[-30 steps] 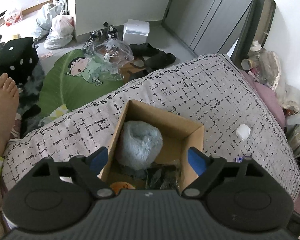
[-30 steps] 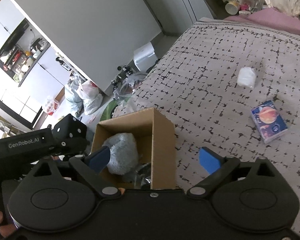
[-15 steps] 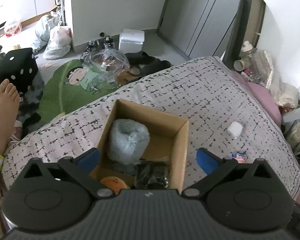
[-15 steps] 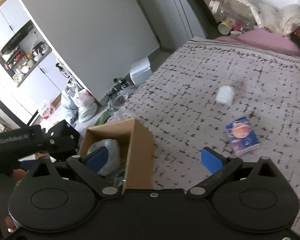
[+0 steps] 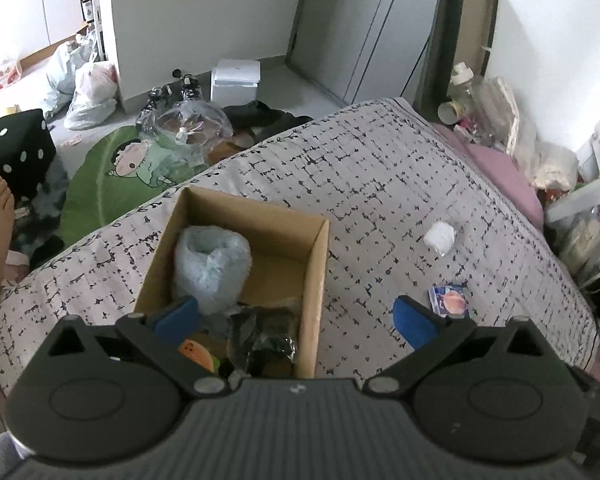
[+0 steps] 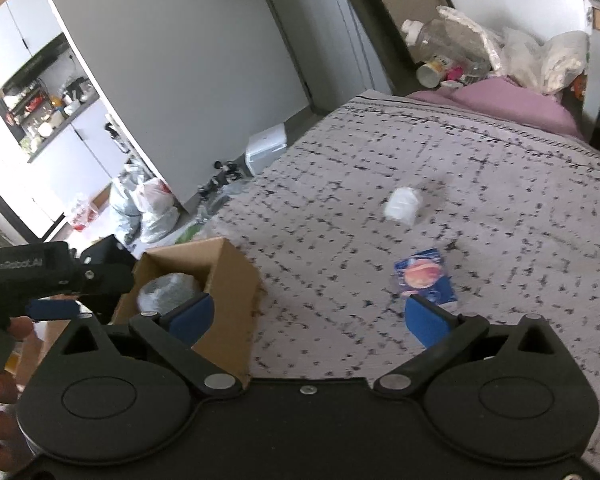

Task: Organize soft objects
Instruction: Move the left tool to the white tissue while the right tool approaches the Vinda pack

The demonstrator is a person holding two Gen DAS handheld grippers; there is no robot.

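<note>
An open cardboard box point(image 5: 316, 264) point(image 6: 232, 280) sits on the patterned bed. Inside are a fluffy pale blue roll point(image 5: 210, 262) point(image 6: 168, 292), a black crinkly packet point(image 5: 262, 340) and an orange soft toy point(image 5: 198, 354). A small white soft bundle point(image 5: 440, 237) point(image 6: 402, 205) and a blue tissue pack with an orange print point(image 5: 450, 300) point(image 6: 424, 278) lie on the bed to the right of the box. My left gripper point(image 5: 296, 318) is open and empty above the box's near right side. My right gripper point(image 6: 306, 316) is open and empty between the box and the tissue pack.
The bed cover point(image 5: 380, 184) drops to the floor at the far edge. On the floor are a green cartoon rug point(image 5: 112, 176), a clear plastic bag point(image 5: 188, 120), a black dice cushion point(image 5: 18, 148) and a white box point(image 5: 236, 80). Clutter and a pink pillow point(image 6: 512, 100) line the bed's far right.
Both grippers have pulled back and up from the box, and both jaws stand wider. The right gripper has swung right, bringing the tissue pack and white bundle closer to centre.
</note>
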